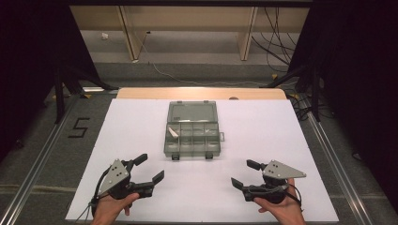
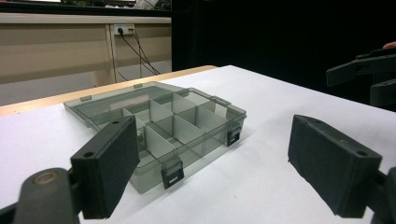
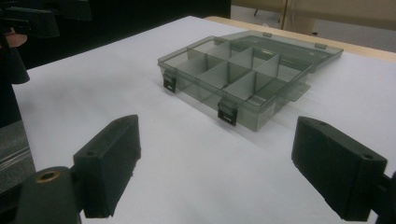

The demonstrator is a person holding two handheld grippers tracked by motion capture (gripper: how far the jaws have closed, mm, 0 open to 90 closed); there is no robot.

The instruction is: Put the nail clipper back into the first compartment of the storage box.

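A white-topped bench [image 1: 141,140] stands in a dim room. Both tools, left tool [image 1: 149,168] and right tool [image 1: 245,173], gape wide and hold nothing. Ahead, midway between them and about equally near each, lies the open compartment box [image 1: 192,138], latches toward the tools, lid laid back beyond.

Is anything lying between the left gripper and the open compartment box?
No. In the high view, bare white tabletop separates the left gripper from the box; the left gripper view agrees.
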